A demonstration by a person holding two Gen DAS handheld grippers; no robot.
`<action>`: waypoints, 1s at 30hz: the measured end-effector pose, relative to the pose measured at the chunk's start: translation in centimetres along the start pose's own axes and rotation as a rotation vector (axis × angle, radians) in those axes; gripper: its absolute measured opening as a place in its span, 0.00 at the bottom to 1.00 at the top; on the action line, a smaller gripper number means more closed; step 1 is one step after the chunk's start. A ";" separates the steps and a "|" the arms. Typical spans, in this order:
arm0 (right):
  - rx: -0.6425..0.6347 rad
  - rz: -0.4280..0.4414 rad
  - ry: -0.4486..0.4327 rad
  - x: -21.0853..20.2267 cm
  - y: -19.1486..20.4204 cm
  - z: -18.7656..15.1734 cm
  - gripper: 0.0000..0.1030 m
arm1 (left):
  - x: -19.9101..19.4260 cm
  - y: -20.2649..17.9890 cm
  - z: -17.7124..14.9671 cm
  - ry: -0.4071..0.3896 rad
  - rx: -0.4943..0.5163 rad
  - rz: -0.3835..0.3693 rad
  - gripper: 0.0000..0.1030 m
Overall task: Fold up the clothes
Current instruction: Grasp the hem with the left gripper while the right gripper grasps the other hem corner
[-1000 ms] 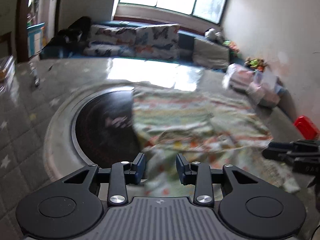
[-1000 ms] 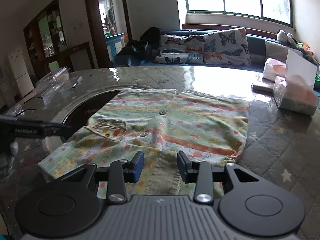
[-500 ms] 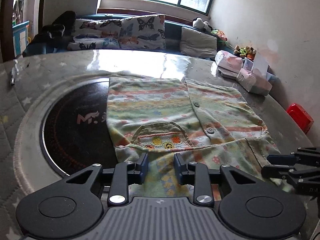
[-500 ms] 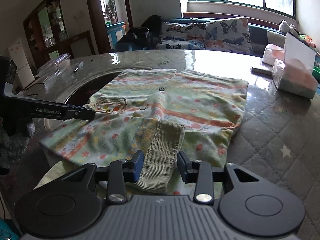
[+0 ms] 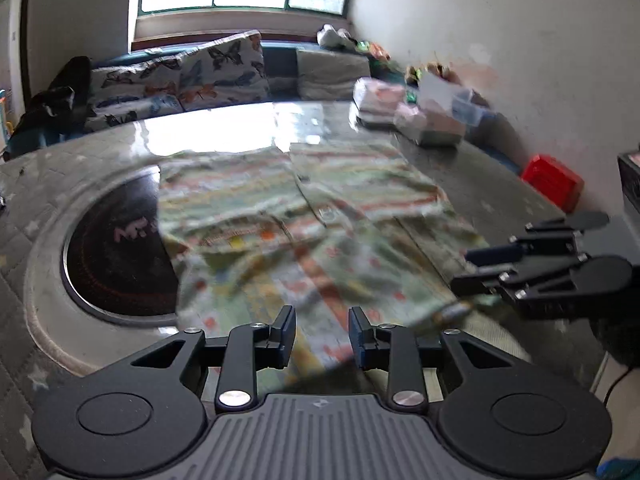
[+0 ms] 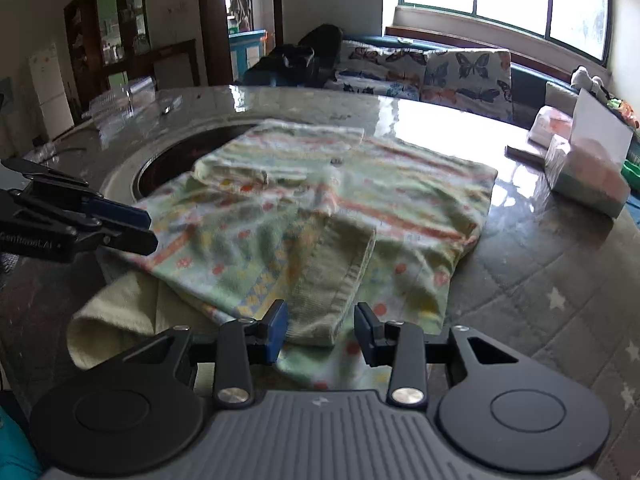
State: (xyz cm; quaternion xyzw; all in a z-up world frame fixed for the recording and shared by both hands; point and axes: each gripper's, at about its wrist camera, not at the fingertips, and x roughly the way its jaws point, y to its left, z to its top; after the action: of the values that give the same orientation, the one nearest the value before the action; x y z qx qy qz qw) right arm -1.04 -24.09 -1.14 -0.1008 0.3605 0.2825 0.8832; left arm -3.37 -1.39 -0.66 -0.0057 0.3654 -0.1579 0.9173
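Under blur, shirt [image 5: 304, 240] pattern unclear; both hand-held grippers' jaws apart, empty.

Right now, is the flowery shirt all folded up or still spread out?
Partly folded. The shirt lies mostly flat on the table, with one sleeve turned over its front.

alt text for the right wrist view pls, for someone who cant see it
A patterned green garment lies spread on a grey table, its ribbed cuff folded over on top, just ahead of the open right gripper. The left gripper, also open, reaches in from the left edge. A tissue box sits at right, a butterfly-print sofa and window behind.
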 end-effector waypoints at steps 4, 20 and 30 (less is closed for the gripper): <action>-0.011 -0.012 -0.017 -0.9 0.1 0.0 0.36 | -0.2 -0.3 -0.5 0.024 0.000 0.006 0.35; -0.182 -0.054 -0.002 -4.1 1.2 -1.8 0.51 | -1.9 -1.1 -1.6 0.182 -0.147 -0.102 0.42; -0.293 -0.028 -0.006 -5.0 2.8 -2.9 0.59 | -1.3 -1.2 -1.0 0.188 -0.196 -0.186 0.11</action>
State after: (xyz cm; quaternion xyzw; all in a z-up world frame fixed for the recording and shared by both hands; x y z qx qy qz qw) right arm -7.21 -25.01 0.27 -0.2327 0.3115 0.3200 0.8639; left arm -5.28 -2.07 -0.32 -0.1141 0.4613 -0.2059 0.8555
